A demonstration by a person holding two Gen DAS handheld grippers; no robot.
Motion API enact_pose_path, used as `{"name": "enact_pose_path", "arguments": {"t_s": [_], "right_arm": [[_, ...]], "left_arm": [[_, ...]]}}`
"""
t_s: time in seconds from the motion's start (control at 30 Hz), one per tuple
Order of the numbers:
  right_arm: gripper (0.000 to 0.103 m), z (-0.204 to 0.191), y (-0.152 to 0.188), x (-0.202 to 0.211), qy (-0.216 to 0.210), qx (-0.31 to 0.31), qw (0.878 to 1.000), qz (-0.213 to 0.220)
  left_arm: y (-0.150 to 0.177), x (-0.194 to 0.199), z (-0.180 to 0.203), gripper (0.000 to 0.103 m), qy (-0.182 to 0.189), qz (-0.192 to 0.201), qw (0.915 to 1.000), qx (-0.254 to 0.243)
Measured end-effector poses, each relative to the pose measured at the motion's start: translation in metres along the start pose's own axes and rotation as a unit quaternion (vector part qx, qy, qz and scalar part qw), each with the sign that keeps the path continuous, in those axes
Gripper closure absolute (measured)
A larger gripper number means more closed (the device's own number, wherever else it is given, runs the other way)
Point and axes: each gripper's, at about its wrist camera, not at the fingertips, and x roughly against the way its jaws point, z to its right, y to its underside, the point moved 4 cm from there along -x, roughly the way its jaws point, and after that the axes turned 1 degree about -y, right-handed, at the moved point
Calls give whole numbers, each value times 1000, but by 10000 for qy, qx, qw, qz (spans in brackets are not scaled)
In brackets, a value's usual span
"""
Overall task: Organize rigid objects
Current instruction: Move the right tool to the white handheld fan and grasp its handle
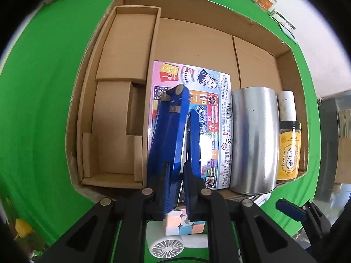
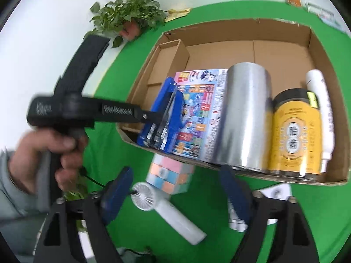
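Observation:
My left gripper (image 1: 183, 100) is shut on a thin flat object with a shiny edge (image 1: 183, 151), held over the colourful game box (image 1: 216, 100) lying in the cardboard box (image 1: 197, 8). The right wrist view shows this left gripper (image 2: 173, 92) and its thin load (image 2: 163, 127) above the game box (image 2: 204, 109). A silver can (image 1: 254, 140), a yellow jar (image 1: 288, 151) and a white bottle (image 1: 287, 105) lie at the box's right. My right gripper (image 2: 175, 173) is open and empty over the green cloth, near a pastel cube (image 2: 171, 173) and a white handheld fan (image 2: 166, 210).
A cardboard insert (image 1: 122, 100) fills the box's left part. A potted plant (image 2: 129, 15) stands beyond the box on the left. Small packets (image 1: 274, 11) lie at the far right. The cube (image 1: 184, 221) and fan (image 1: 166, 245) lie just below the box's near wall.

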Motion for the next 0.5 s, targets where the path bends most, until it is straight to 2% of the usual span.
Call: {"name": "enact_pose_path", "arguments": {"t_s": [0.1, 0.13, 0.23, 0.27, 0.3, 0.37, 0.47, 0.5], "right_arm": [[4, -8, 19, 2, 63, 570, 9984, 20], [4, -11, 26, 0, 54, 758, 9971, -9], [4, -16, 56, -16, 190, 1244, 9917, -275], [4, -16, 63, -21, 192, 1283, 9909, -348], [4, -17, 68, -25, 211, 1309, 9904, -377], [4, -22, 77, -38, 293, 1511, 9871, -440], [13, -29, 86, -56, 411, 1874, 9798, -555], [23, -29, 91, -64, 380, 1926, 9781, -694]], "left_arm": [[3, 5, -1, 87, -10, 60, 9999, -80], [4, 10, -1, 87, -24, 154, 9998, -123], [10, 41, 6, 85, 53, 734, 9963, -441], [14, 56, 4, 77, 22, 946, 9940, -540], [18, 67, 0, 61, -41, 1084, 9924, -585], [29, 91, -12, 41, -240, 1396, 9882, -581], [47, 113, -31, 40, -268, 1533, 9871, -388], [51, 115, -37, 40, -282, 1512, 9877, -277]]}}
